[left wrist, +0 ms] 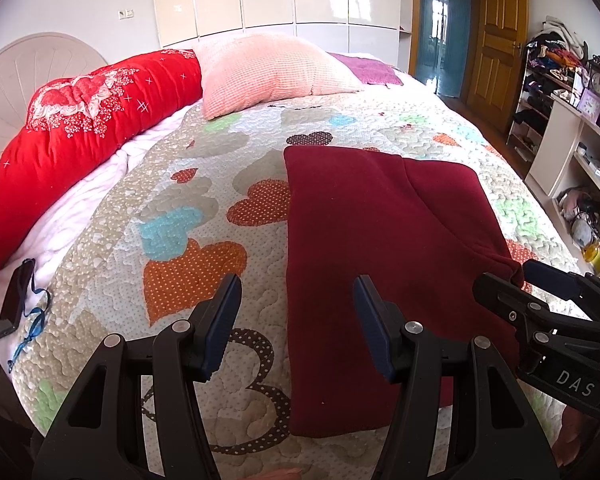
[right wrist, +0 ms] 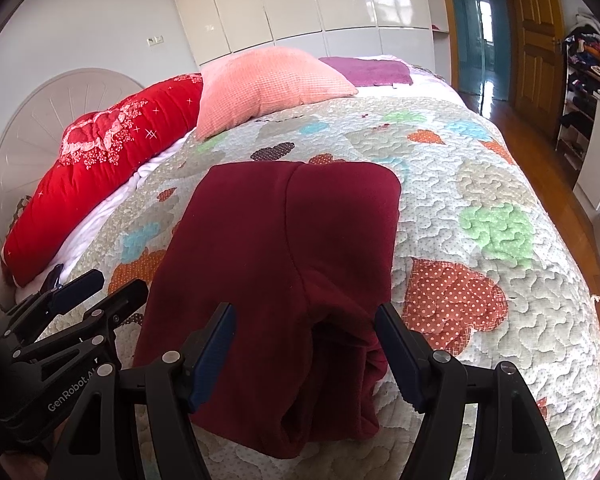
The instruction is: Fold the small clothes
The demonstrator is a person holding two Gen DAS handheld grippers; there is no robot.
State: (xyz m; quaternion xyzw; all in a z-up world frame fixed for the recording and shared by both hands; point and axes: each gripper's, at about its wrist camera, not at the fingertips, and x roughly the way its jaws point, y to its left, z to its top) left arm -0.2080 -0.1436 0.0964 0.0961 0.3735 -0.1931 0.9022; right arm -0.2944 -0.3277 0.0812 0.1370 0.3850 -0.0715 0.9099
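Observation:
A dark red garment [left wrist: 380, 240] lies folded lengthwise on the heart-patterned quilt [left wrist: 172, 208]; it also shows in the right wrist view [right wrist: 276, 260]. My left gripper [left wrist: 298, 300] is open and empty, above the garment's near left edge. My right gripper [right wrist: 305, 332] is open and empty, its fingers either side of the bunched near end of the garment. The right gripper also shows at the garment's right edge in the left wrist view [left wrist: 532, 280], and the left gripper shows in the right wrist view [right wrist: 104, 288].
A red bolster [left wrist: 76, 128], a pink pillow [left wrist: 268, 72] and a purple cloth [left wrist: 370, 68] lie at the far end of the bed. A phone [left wrist: 14, 300] with a blue cord lies at the left. Shelves and a door stand at the right.

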